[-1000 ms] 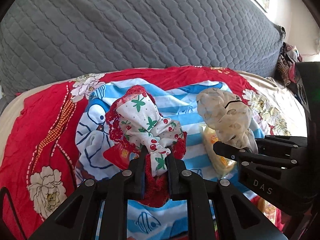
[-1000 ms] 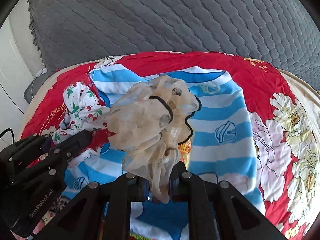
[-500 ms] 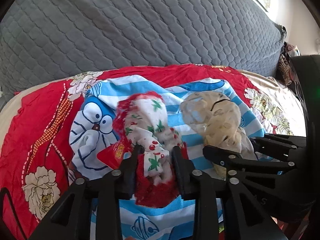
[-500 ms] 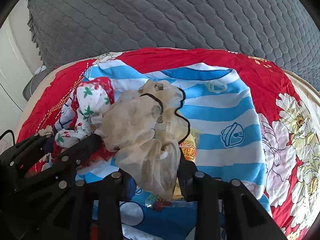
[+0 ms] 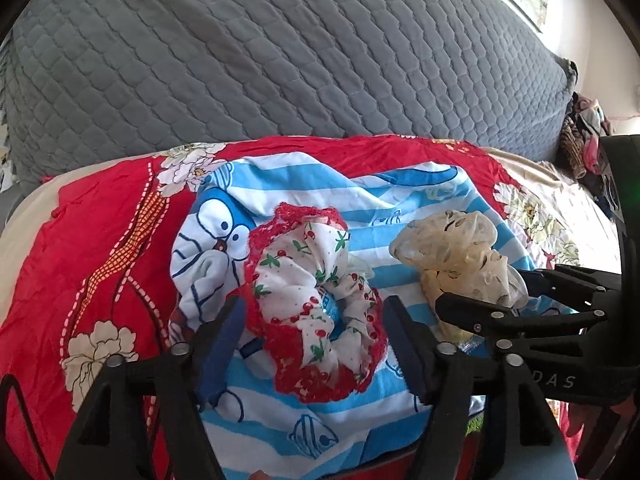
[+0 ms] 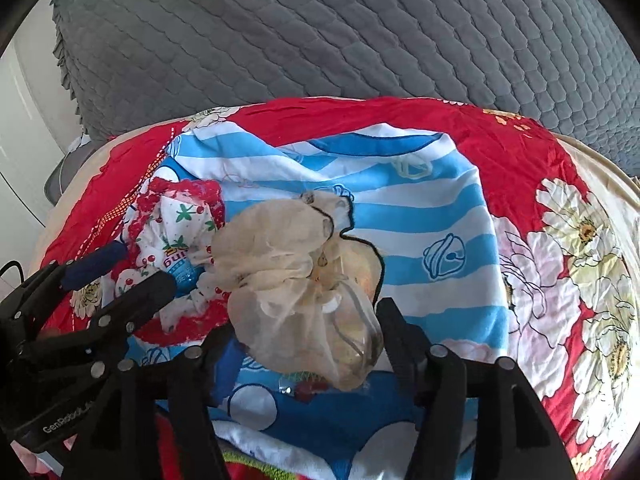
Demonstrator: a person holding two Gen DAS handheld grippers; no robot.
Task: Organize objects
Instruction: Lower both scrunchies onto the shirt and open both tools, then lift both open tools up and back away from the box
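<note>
A white cherry-print cloth with red lace trim (image 5: pixel 308 300) lies bunched on a blue-and-white striped cartoon cloth (image 5: pixel 360 204). My left gripper (image 5: pixel 314 320) is open, its fingers apart on either side of the bunch. A sheer beige cloth with black edging (image 6: pixel 296 284) lies on the same striped cloth (image 6: pixel 420 216), over some packets. My right gripper (image 6: pixel 304 332) is open around its lower end. Each gripper shows in the other's view: the right one (image 5: pixel 480 308), the left one (image 6: pixel 120 276). The beige cloth also shows in the left wrist view (image 5: pixel 452 248), the cherry cloth in the right wrist view (image 6: pixel 176 232).
The striped cloth rests on a red floral sheet (image 5: pixel 100 240) (image 6: pixel 560 216). A grey quilted backrest (image 5: pixel 280 48) (image 6: pixel 360 28) rises behind. Snack packets (image 6: pixel 176 264) peek from under the cloths. A pile of clothes (image 5: pixel 584 136) sits at the far right.
Both grippers have opened and let go of their cloths, which now rest slumped on the striped cloth. A second ago each was shut on its cloth and held it up.
</note>
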